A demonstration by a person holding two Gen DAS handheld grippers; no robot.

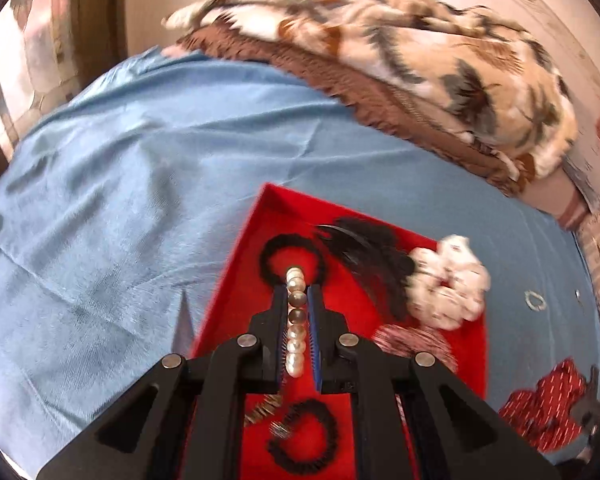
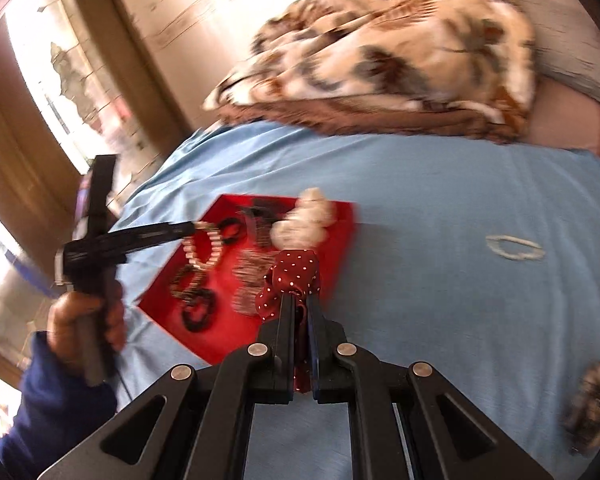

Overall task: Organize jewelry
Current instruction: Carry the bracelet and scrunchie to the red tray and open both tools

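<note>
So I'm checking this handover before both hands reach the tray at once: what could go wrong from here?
The pearl strand in the left gripper hangs partly loose, so its free loop could snag a black hair tie in the red tray. The red dotted scrunchie in the right gripper heads for the same crowded tray, so the two grippers might collide. The white scrunchie straddles the tray's rim and could get knocked off.
</note>
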